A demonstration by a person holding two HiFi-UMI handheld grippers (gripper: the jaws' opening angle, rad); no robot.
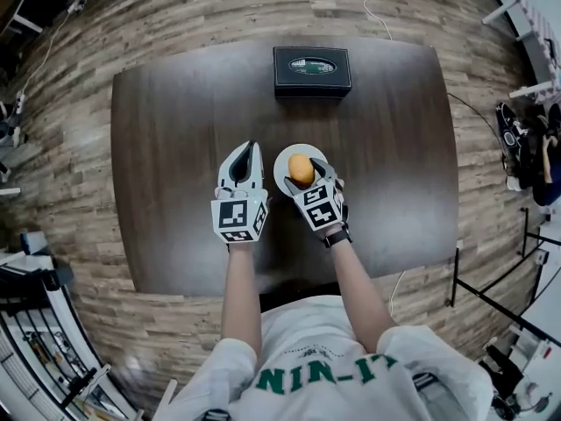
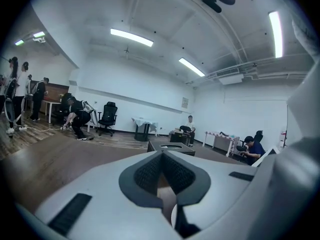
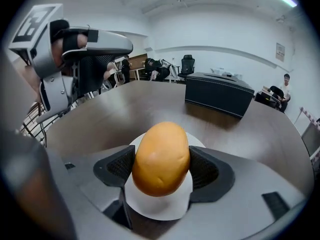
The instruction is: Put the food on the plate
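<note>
An orange-brown, potato-like food sits between the pads of my right gripper, which is shut on it. It hangs just over a small white plate. In the head view the food covers the middle of the plate, with the right gripper reaching in from the near side. My left gripper rests just left of the plate, jaws together and holding nothing. In its own view the left gripper has its tips meeting.
A black box with an oval label stands at the far middle of the dark wooden table. It also shows beyond the plate as a black box. People and office chairs are far off in the room.
</note>
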